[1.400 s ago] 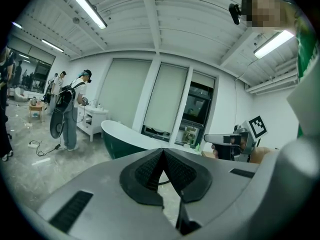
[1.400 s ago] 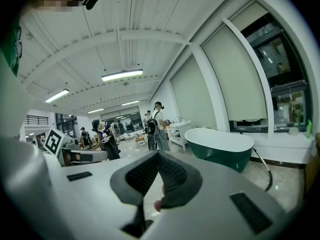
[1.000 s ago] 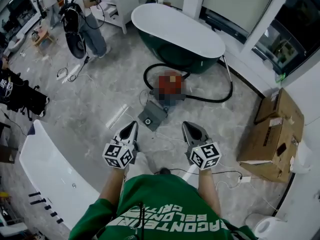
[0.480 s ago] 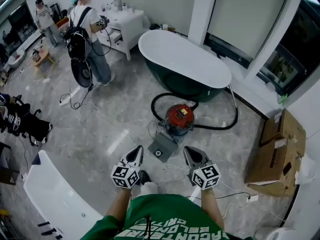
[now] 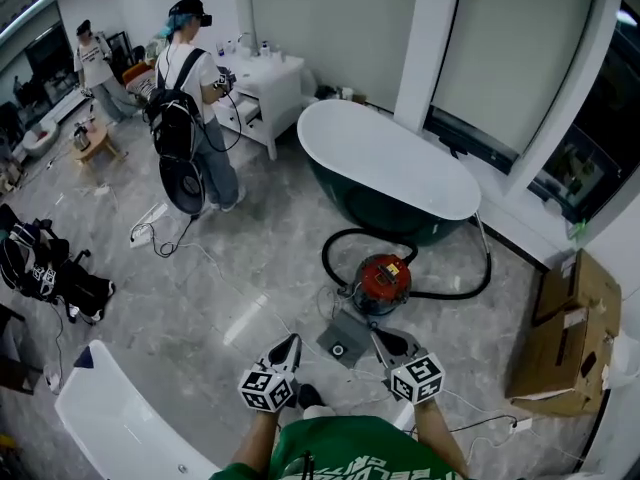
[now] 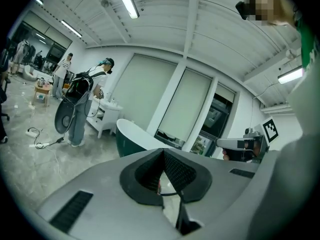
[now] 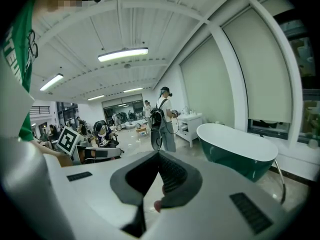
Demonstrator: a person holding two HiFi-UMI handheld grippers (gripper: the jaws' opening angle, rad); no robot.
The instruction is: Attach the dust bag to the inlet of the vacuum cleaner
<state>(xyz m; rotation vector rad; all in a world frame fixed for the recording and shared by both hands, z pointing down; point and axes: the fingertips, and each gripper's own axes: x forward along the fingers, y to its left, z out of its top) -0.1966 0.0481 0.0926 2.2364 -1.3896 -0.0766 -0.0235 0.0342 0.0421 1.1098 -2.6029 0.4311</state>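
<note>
Upper centre: white bathtub [image 5: 390, 158]. Below it, on the floor: red vacuum cleaner [image 5: 384, 278]. Just beside that, lower centre: flat grey dust bag [image 5: 343, 338]. Bottom centre: left tongs [image 5: 290, 343] and right tongs [image 5: 381, 339], both closed, empty.

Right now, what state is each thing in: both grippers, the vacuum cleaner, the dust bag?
left gripper, shut, empty, held above the floor.
right gripper, shut, empty, held above the floor.
dust bag, flat on the floor beside the vacuum cleaner, not attached.
vacuum cleaner, upright on the floor.
black hose, looped on the floor behind the vacuum cleaner.
</note>
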